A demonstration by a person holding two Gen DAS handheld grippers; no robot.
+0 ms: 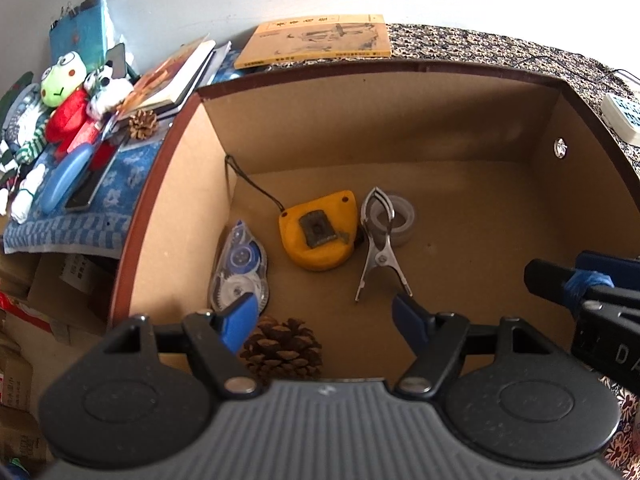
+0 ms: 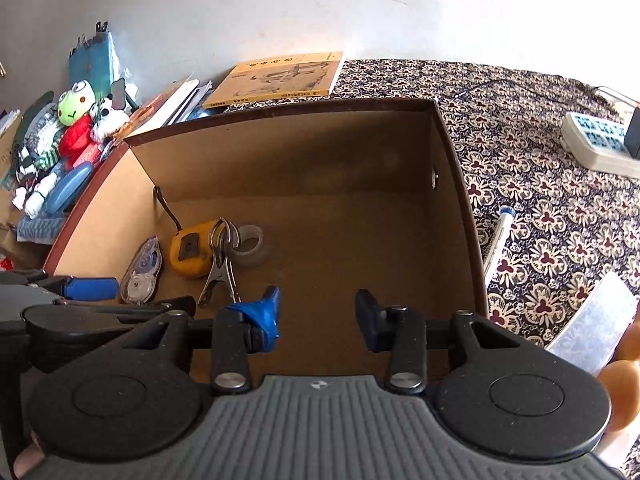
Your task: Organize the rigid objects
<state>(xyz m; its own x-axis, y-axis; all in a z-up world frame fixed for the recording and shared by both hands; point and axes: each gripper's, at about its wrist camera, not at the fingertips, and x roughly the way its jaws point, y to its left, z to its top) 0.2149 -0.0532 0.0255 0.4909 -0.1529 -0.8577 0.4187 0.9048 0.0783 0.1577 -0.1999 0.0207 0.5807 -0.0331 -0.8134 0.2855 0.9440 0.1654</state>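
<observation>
Now, left gripper (image 1: 326,320): we hold it open above the pine cone (image 1: 282,350).
Right gripper (image 2: 318,316): open, empty.
Box (image 1: 400,120): holds tape measure (image 1: 318,230), clip (image 1: 380,246), tape roll (image 1: 400,216).

Both wrist views look steeply down from close above the near rim into the open cardboard box (image 1: 188,208), facing the far wall; each shows its floor, the yellow tape measure (image 1: 318,230) left of centre, and the book (image 2: 276,80) in the upper frame
</observation>
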